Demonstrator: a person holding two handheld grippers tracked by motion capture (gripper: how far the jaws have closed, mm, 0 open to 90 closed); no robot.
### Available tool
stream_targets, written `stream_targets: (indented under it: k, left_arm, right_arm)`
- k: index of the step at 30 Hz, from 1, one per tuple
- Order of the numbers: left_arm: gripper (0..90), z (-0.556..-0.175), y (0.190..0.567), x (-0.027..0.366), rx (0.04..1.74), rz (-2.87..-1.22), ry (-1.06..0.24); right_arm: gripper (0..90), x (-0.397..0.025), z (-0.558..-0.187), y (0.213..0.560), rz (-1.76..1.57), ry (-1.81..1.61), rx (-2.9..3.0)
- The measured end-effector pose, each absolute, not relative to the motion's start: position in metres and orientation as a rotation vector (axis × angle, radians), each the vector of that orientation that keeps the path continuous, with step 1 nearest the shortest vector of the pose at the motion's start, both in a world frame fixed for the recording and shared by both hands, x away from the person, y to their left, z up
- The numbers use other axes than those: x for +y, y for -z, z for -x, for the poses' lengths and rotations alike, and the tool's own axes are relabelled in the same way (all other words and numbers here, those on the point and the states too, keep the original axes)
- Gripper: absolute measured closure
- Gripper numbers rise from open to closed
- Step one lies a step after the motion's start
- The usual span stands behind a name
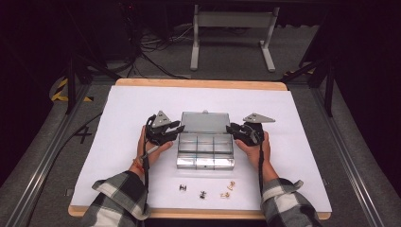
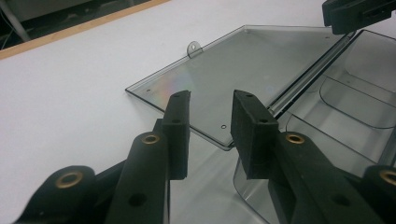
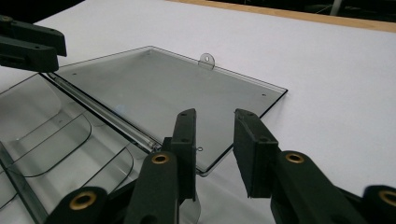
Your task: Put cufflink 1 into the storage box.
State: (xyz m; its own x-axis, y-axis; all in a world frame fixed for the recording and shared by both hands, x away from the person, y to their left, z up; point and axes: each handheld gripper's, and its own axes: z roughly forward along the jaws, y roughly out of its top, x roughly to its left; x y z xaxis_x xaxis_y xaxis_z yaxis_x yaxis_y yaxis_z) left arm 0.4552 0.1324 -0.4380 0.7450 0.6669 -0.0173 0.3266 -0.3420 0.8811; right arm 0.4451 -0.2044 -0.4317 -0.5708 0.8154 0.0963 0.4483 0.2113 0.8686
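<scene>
High view: the clear box sits mid-bench, lid already folded flat behind it; 4 small parts lie in front, apparently not yet loaded and too tiny to identify.

Left gripper view: left tool spread, empty.

Right gripper view: right tool spread, empty.

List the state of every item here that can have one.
Clear compartment box: open, compartments look empty.
Lid: folded back flat on the table.
Left gripper: open, at the box's left hinge end.
Right gripper: open, at its right hinge end.
Small parts: loose in front of the box.
</scene>
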Motion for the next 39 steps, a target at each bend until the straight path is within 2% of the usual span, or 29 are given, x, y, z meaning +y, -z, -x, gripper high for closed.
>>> stream_targets:
  k: [8,20,30,39]
  left_arm:
    - [67.3,-0.446,0.429,0.141,0.732,-1.948,-0.443]
    - [64.7,-0.413,0.411,0.159,0.646,-1.964,-0.452]
    - [58.3,-0.382,0.409,0.181,0.601,-1.963,-0.464]
    - [53.7,-0.356,0.420,0.190,0.579,-2.019,-0.441]
  right_arm:
    - [69.4,-0.205,-0.437,0.421,-1.096,-1.263,2.115]
    - [67.4,-0.218,-0.409,0.410,-0.928,-1.177,2.183]
    - [64.7,-0.236,-0.387,0.407,-0.873,-1.180,2.193]
    - [54.7,-0.251,-0.359,0.409,-0.794,-1.214,2.216]
